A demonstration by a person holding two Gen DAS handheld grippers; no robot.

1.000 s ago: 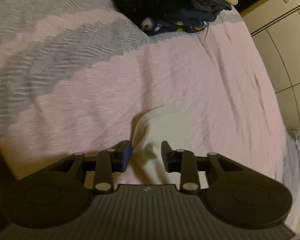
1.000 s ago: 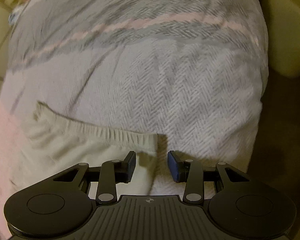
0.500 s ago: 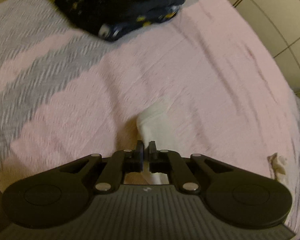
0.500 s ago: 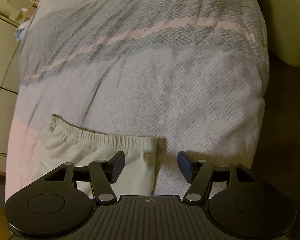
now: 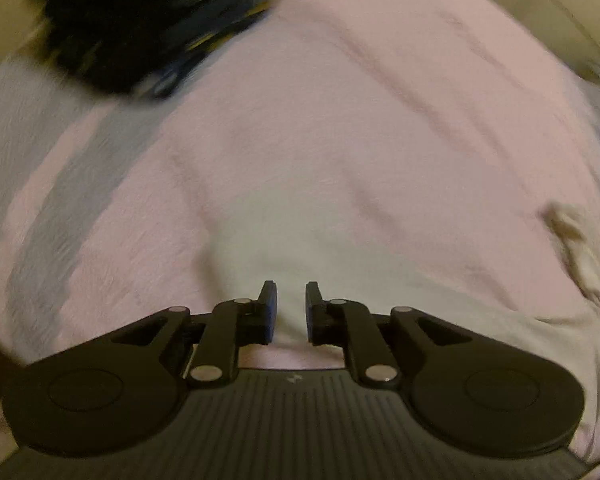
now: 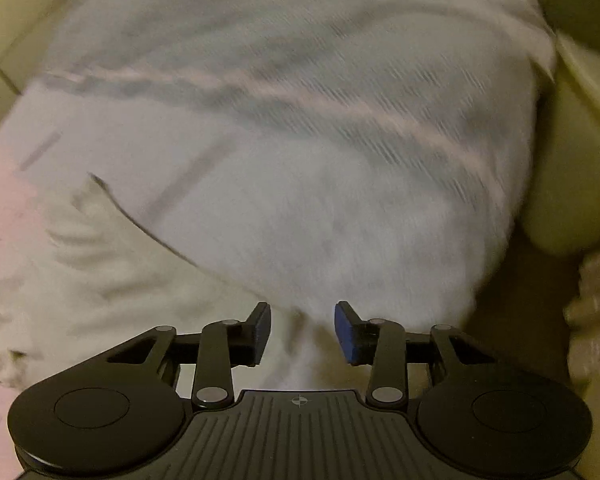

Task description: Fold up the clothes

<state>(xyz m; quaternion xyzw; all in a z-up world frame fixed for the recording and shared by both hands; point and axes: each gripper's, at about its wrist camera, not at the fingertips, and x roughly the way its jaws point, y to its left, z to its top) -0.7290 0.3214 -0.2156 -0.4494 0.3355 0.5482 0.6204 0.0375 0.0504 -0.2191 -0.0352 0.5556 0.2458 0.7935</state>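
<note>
Pink-grey bedspread (image 5: 340, 100) under cream garment (image 6: 100, 280); left tongs (image 5: 291, 306) opening, right tongs (image 6: 302, 330) closing, both empty.

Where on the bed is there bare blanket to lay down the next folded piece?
Bare pink blanket spreads between the dark clothes pile up left and the cream garment below the left gripper. The grey herringbone stretch beyond the right gripper is also free. It is crowded near the pile and over the garment.
</note>
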